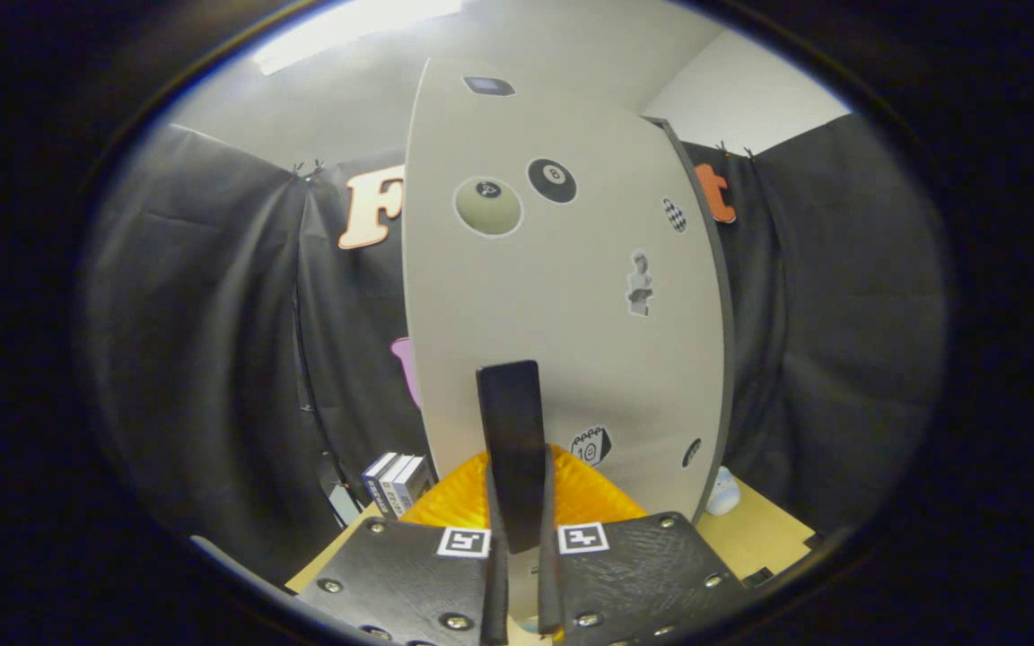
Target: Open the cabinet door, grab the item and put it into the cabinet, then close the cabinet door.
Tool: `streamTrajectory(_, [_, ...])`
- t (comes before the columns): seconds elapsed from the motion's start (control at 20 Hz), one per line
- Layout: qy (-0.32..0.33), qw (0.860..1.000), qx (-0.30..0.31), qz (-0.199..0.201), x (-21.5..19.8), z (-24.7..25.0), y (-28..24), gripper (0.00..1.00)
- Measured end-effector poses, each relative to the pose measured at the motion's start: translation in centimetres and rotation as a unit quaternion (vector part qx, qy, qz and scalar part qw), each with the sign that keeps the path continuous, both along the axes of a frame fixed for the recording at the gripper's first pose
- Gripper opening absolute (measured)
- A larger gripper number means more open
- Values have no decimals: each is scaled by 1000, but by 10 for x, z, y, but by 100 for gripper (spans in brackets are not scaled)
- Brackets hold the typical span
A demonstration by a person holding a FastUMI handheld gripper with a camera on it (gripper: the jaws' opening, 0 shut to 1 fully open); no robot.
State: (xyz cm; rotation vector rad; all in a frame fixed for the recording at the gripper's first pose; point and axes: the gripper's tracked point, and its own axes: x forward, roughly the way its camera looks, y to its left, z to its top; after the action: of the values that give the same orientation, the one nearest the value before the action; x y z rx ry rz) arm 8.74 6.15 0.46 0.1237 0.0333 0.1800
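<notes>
A pale grey cabinet door (562, 296) with several stickers stands upright right in front of me. A dark vertical handle (510, 413) sticks out of its lower part. My gripper (517, 538) is shut on this handle, with one finger on each side of it and the handle's top rising above the fingertips. The cabinet's dark edge (716, 296) runs down the door's right side. I cannot tell whether the door is ajar. A small pale rounded item (722, 492) sits on the wooden table (773, 529) just right of the cabinet's foot.
A few books (396, 480) stand upright on the table left of the cabinet. Black cloth walls close in on both sides and behind. Bare tabletop shows to the right, beyond the pale item.
</notes>
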Motion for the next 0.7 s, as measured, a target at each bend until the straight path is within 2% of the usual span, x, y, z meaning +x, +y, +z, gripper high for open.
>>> streamTrajectory(0.25, [3,1000,-6,-27,-26,1,-35,13])
streamTrajectory(0.7, [-2,994,-11,-105,-61,1,-122,12])
